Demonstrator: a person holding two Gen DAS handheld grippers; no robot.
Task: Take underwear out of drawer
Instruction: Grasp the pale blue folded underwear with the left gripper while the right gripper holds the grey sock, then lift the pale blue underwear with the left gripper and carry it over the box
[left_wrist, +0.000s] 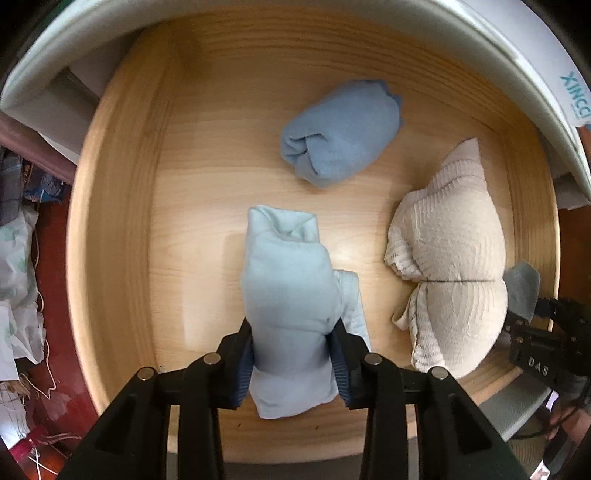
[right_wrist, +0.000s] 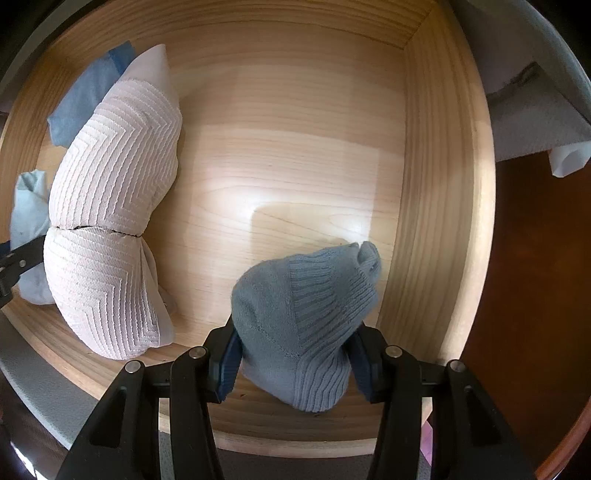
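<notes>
wooden drawer (left_wrist: 122, 221) floor is seen below; a soft, light pale blue roll (left_wrist: 288, 295) is clamped mid-body by the left gripper (left_wrist: 293, 363), a grey-blue knit bundle (right_wrist: 303, 325) by the right gripper (right_wrist: 293, 363).

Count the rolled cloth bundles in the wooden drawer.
4: a pale blue roll in the left gripper, a blue roll behind it, a cream bundle, and a grey-blue bundle in the right gripper.
</notes>
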